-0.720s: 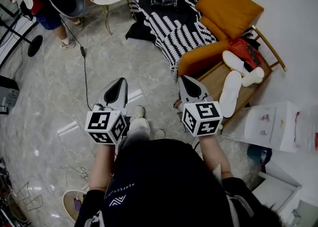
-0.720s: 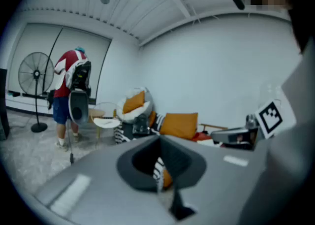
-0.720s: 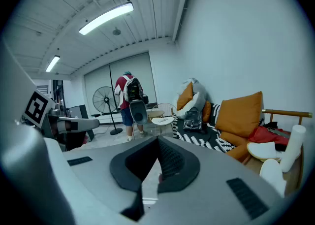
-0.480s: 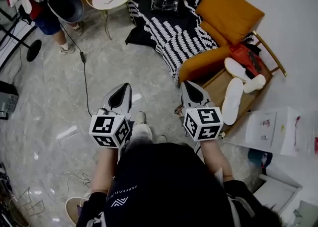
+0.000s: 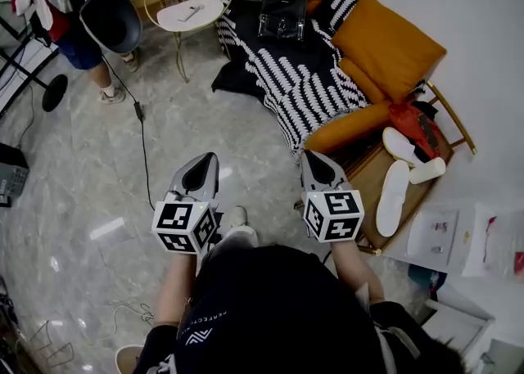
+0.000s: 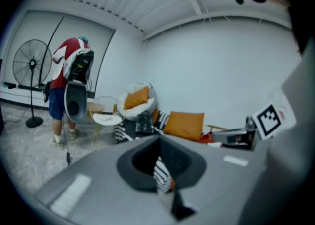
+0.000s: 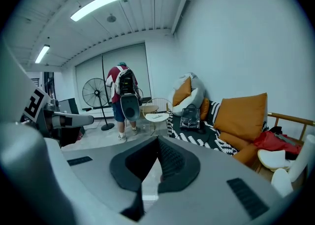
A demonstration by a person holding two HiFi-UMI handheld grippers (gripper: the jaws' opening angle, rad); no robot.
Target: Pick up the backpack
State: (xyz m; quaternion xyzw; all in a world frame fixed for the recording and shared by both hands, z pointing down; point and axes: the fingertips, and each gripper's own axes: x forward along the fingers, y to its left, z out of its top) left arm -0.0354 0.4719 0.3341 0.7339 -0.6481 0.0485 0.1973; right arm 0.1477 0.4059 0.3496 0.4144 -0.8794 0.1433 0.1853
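1. The left gripper (image 5: 205, 160) sits at lower centre-left of the head view, over the grey marble floor (image 5: 74, 176). Its jaws are together, with nothing between them.
2. The right gripper (image 5: 314, 158) sits at lower centre-right, beside the left one and level with it. Its jaws are likewise together and hold nothing.
3. Both grippers point toward the top of the head view and tilt slightly down.
4. The backpack (image 5: 282, 14) is black and stands upright at upper centre of the head view, on a black-and-white striped blanket (image 5: 304, 79). It is well apart from both grippers and neither touches it.
5. The striped blanket drapes from the seat down to the floor at its lower left edge.
6. An orange cushion (image 5: 390, 43) lies to the right of the backpack, near it.
7. A round white side table (image 5: 190, 14) stands to the left of the backpack, close to the blanket edge.
8. A second person (image 5: 75, 4) stands at the upper left corner, and a black cable (image 5: 144, 147) runs down the floor from there.
9. White slippers (image 5: 395, 194) rest on a wooden surface at right, near the right gripper.
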